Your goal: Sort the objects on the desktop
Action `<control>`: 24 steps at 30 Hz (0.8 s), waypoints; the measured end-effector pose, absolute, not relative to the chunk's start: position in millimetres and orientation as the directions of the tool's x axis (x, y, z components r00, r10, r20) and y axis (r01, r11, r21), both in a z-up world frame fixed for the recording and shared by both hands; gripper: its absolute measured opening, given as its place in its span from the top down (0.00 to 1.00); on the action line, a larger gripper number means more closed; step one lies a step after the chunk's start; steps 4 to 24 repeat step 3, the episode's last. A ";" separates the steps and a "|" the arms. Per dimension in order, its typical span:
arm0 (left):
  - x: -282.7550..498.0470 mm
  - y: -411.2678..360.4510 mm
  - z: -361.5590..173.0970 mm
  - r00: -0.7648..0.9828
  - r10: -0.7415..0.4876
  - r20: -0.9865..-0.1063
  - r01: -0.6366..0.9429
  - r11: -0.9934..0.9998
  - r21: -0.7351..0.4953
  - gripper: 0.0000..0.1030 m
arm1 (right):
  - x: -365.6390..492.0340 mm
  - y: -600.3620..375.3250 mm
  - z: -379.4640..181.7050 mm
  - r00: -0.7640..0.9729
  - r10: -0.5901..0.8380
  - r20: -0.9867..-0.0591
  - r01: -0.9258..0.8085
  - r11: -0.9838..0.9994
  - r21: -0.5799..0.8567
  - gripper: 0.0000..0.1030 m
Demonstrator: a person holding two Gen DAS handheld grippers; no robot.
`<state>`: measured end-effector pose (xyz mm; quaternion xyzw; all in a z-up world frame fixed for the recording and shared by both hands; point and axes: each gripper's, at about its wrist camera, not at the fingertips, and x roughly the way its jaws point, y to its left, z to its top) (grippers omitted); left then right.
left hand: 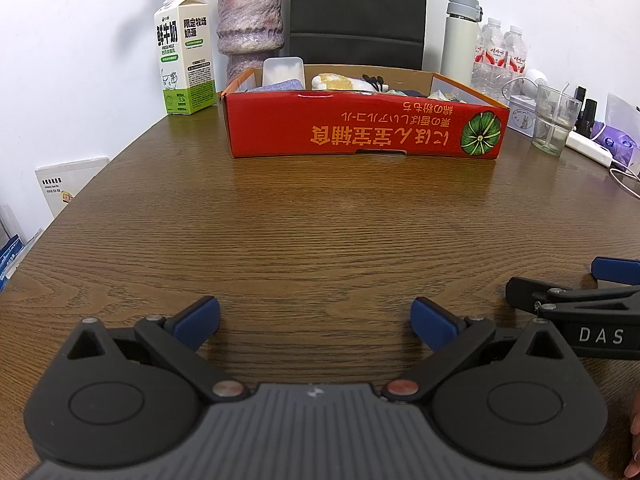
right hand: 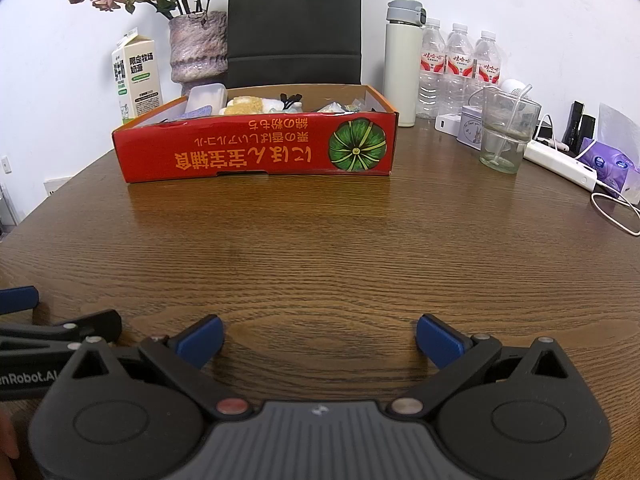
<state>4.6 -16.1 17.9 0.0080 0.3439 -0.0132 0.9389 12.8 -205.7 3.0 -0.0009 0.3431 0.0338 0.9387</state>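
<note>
A red cardboard box point(left hand: 360, 128) with a green pumpkin print stands on the far side of the brown wooden table point(left hand: 320, 232); it also shows in the right wrist view point(right hand: 256, 148). It holds several small items, among them a white plastic container point(left hand: 282, 69) and a yellow-white plush point(left hand: 332, 81). My left gripper point(left hand: 315, 320) is open and empty, low over the near table. My right gripper point(right hand: 319, 340) is open and empty beside it, and part of it shows at the right edge of the left wrist view point(left hand: 576, 296).
A milk carton point(left hand: 185, 52) and a stone vase point(left hand: 250, 24) stand left of the box, a black chair point(left hand: 358, 12) behind it. Right of the box are a white thermos point(right hand: 404, 64), water bottles point(right hand: 460, 64), a glass cup point(right hand: 505, 128), a power strip point(right hand: 560, 164) and a white cable point(right hand: 616, 212).
</note>
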 end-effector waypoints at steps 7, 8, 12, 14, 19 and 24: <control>4.5 -16.1 17.9 0.763 -0.019 -0.646 0.030 1.000 0.006 0.00 | 12.9 -205.7 3.0 0.762 0.063 -0.644 -0.064 0.998 0.021 0.00; 4.5 -16.1 17.9 0.763 -0.019 -0.646 0.030 1.000 0.006 0.00 | 12.9 -205.7 3.0 0.762 0.063 -0.644 -0.064 0.998 0.021 0.00; 4.5 -16.1 17.9 0.763 -0.019 -0.646 0.030 1.000 0.006 0.00 | 12.9 -205.7 3.0 0.762 0.063 -0.644 -0.064 0.998 0.021 0.00; 4.5 -16.1 17.9 0.763 -0.019 -0.646 0.030 1.000 0.006 0.00 | 12.9 -205.7 3.0 0.762 0.063 -0.644 -0.064 0.998 0.021 0.00; 4.5 -16.1 17.9 0.763 -0.019 -0.646 0.030 1.000 0.006 0.00 | 12.9 -205.7 3.0 0.762 0.063 -0.644 -0.064 0.998 0.021 0.00; 4.5 -16.1 17.9 0.763 -0.019 -0.646 0.030 1.000 0.006 0.00 | 12.9 -205.7 3.0 0.762 0.063 -0.644 -0.064 0.998 0.021 0.00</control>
